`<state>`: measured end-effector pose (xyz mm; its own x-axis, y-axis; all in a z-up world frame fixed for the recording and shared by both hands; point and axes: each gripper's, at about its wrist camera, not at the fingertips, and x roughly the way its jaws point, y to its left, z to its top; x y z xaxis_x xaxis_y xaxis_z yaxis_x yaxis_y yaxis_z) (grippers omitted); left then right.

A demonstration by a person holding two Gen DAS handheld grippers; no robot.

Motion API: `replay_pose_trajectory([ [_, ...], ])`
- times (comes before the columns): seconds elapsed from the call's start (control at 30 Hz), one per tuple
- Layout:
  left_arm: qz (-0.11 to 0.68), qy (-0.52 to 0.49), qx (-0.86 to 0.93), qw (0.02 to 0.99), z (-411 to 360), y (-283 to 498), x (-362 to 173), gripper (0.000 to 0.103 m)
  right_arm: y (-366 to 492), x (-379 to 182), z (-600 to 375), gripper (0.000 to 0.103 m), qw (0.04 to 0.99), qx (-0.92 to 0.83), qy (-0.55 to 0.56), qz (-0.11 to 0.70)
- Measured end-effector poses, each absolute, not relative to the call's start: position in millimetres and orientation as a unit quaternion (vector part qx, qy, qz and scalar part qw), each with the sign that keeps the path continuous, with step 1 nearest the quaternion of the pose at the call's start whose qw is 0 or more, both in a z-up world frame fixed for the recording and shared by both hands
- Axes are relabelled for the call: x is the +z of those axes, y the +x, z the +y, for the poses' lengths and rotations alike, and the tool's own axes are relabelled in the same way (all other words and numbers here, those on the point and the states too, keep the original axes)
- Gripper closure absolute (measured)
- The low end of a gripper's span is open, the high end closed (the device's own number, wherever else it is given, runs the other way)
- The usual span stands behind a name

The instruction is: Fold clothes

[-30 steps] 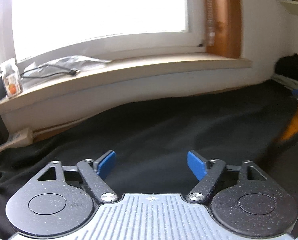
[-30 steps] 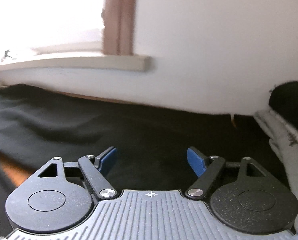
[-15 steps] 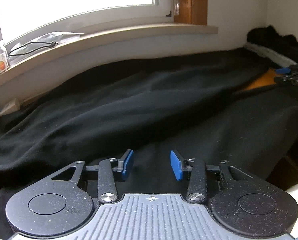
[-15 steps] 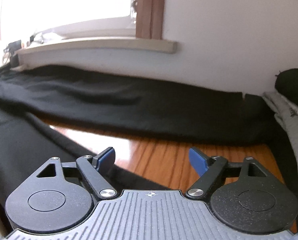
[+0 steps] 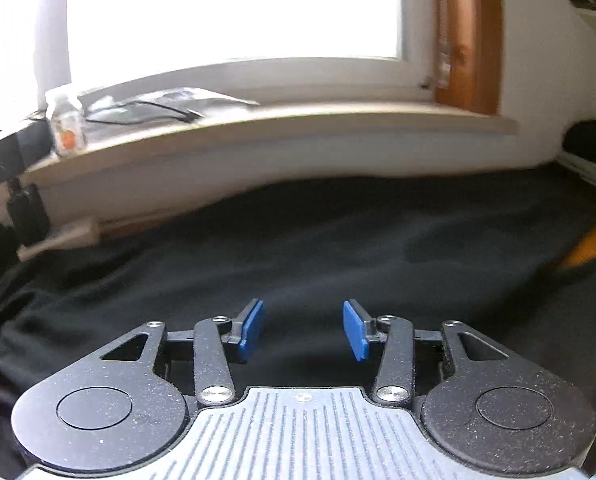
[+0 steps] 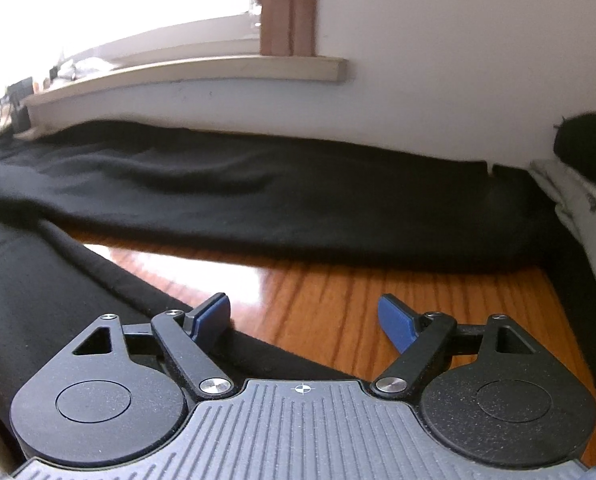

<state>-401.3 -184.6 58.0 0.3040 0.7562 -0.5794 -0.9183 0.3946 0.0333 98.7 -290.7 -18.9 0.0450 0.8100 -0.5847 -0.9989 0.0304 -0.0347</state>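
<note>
The left gripper [image 5: 304,330] is tilting down over the black garment [image 5: 338,248], its jaws half open after closing and reopening a little, gripping nothing. The right gripper [image 6: 306,320] is standing wide open and empty above the garment's edge [image 6: 257,344] and the wooden table [image 6: 378,292]. The garment [image 6: 257,204] is stretching from 9 to 3 o'clock under the windowsill [image 6: 201,70].

Black garment [image 6: 281,208] is sprawling across most of the tabletop [image 6: 338,292], leaving only a bare wood strip open in front of the right tool [image 6: 305,320] w/ room to pass. On the right, a grey-white cloth pile [image 6: 586,224] is crowding that strip's edge, & the wall under the windowsill [image 5: 257,132] is closing off the far side. Sill itself is carrying a small bottle [image 5: 66,128] & cable clutter [image 5: 153,106], so little free room there.
</note>
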Motion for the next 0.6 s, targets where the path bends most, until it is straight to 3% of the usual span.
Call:
replay_pose_trajectory([
  [0.13, 0.282, -0.153, 0.501, 0.804, -202.6, -397.2, 49.0, 0.054, 70.6, -14.0, -277.2, 0.023, 0.662, 0.685, -0.235, 0.192],
  [0.23, 0.300, -0.134, 0.486, 0.809, -212.5, -387.5, 41.1, 0.045, 47.3, -12.0, -264.2, 0.023, 0.640, 0.707, -0.240, 0.183],
  [0.37, 0.333, -0.073, 0.494, 0.800, -211.3, -365.5, 33.2, 0.045, 6.2, -9.5, -241.7, 0.023, 0.595, 0.747, -0.243, 0.170],
  [0.4, 0.338, -0.057, 0.500, 0.795, -208.9, -360.8, 33.8, 0.047, -6.5, -8.8, -235.3, 0.023, 0.581, 0.758, -0.244, 0.166],
  [0.47, 0.344, -0.029, 0.514, 0.785, -202.4, -353.8, 37.0, 0.060, -32.5, -7.0, -223.3, 0.023, 0.550, 0.783, -0.244, 0.158],
  [0.6, 0.340, -0.014, 0.540, 0.769, -178.7, -353.0, 48.8, 0.067, -86.4, -1.7, -202.8, 0.023, 0.486, 0.826, -0.246, 0.144],
])
